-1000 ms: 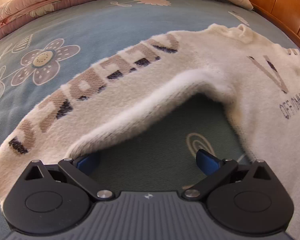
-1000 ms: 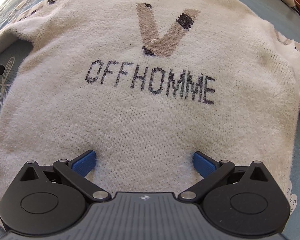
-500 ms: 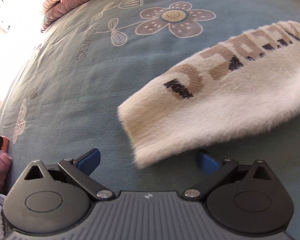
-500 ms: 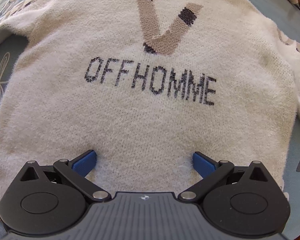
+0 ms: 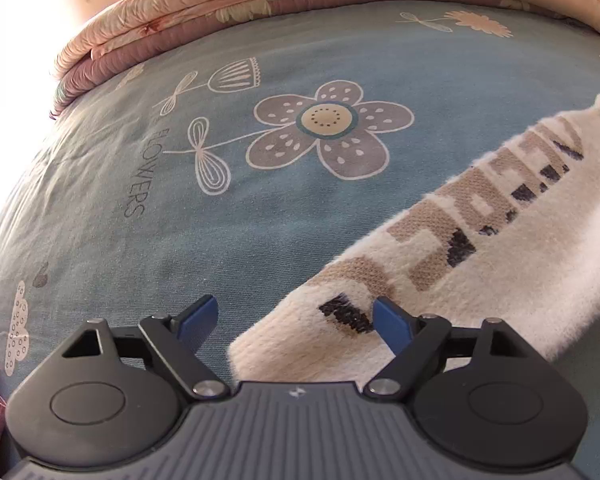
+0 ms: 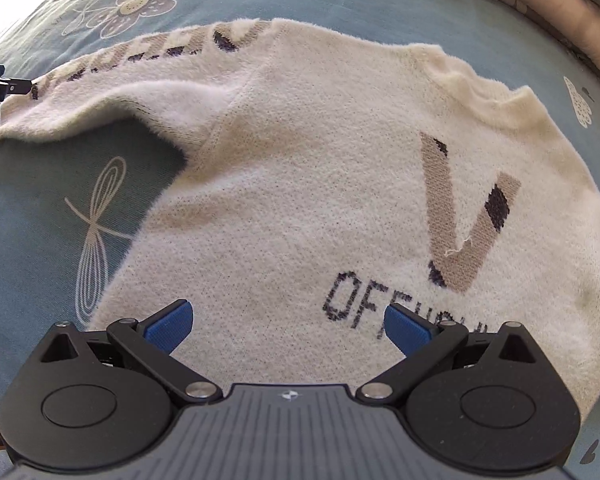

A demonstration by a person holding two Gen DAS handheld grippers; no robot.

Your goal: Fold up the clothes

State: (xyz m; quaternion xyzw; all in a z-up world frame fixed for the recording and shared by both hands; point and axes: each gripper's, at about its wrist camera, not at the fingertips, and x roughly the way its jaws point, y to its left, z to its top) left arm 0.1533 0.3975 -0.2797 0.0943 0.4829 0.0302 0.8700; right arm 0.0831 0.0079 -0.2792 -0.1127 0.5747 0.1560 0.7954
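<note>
Cream sweater (image 6: 300, 168) cuff (image 5: 312, 332) lies partly hidden between closing left jaws; right jaws gape, empty.

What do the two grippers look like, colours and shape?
Both look alike. The left gripper and right gripper each have a ribbed grey body with a small white logo, two rounded black housings with a circular disc, black linkage arms on silver pivot screws, and blue pads on the jaws. No cables or sleeves are visible.
</note>
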